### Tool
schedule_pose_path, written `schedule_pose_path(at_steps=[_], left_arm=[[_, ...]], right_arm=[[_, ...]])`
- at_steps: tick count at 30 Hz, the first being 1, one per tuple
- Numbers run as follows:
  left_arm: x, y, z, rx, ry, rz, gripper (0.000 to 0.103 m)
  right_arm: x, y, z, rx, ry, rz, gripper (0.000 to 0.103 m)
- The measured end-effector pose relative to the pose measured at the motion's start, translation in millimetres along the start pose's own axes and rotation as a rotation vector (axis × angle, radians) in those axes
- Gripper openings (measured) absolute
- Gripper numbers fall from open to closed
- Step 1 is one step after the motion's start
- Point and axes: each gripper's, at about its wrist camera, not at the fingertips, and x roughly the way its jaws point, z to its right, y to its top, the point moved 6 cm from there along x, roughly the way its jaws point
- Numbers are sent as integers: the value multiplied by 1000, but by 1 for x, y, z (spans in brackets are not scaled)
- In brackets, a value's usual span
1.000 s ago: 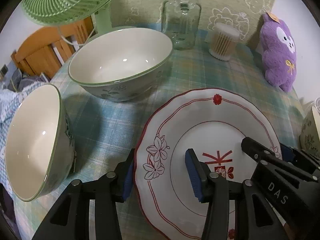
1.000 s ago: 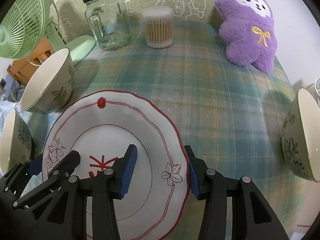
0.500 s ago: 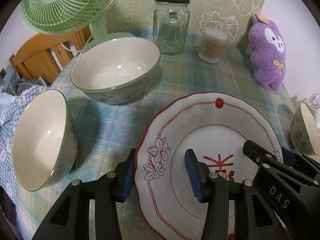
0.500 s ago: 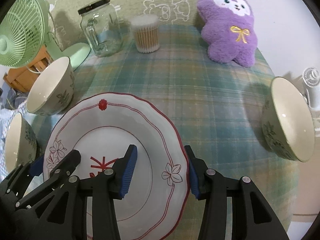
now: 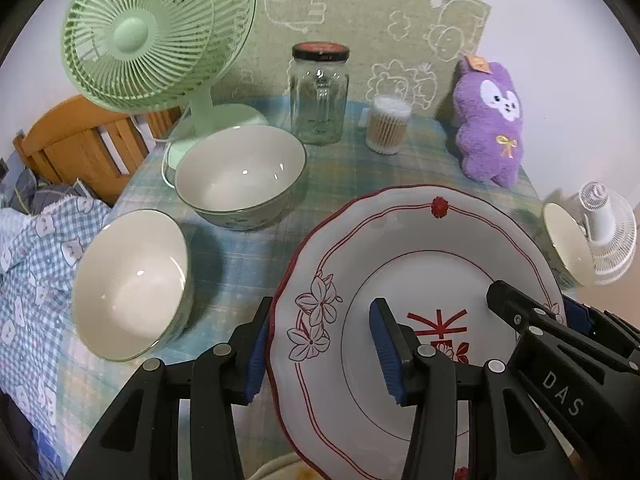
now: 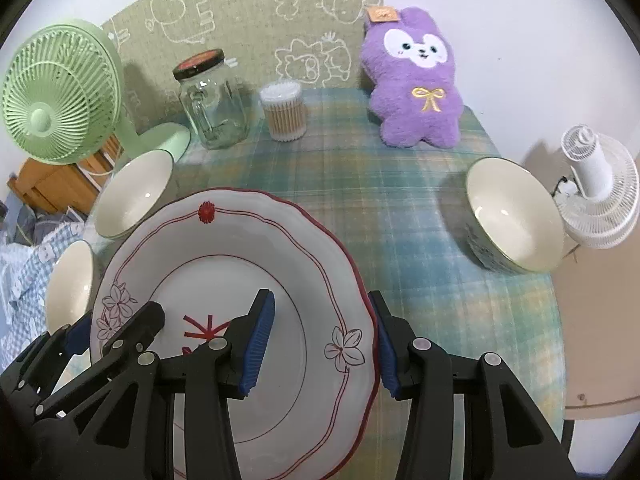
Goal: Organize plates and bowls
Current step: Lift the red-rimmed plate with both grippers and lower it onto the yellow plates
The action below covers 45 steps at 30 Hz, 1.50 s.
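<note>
Plate (image 5: 420, 264) lifted above plaid tablecloth (image 6: 380, 184), tilted, between two bowls left of it and third bowl (image 6: 514, 216) right. Left gripper (image 5: 320, 352) pinching left rim; right gripper (image 6: 320, 336) pinching right rim. Contact seemingly firm, though pad faces partly hidden. Glazed ceramic: stiff, slippery, chip-prone; opposite rim holds best.

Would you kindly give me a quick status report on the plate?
Left gripper and right gripper each straddle opposite rims of the plate, plate apparently lifted. Three bowls on the table, nearest by its left edge. Nothing blocking.
</note>
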Motion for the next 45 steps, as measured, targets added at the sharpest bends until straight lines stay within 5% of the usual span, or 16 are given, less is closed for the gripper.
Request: schedule_pose_path(at_steps=[17,34,45], left_arm=[[-59,-36,4,74,-84,27,48],[-61,-120,2,123,-117,-69,48],[-57,-153,-2,136,-87,-112,48]], right_arm=[[-74,-55,4,58,-73,52,50],[-77,-152,14,86,-132,-29,50],[-66,-183,14,96,-138,-82,50]])
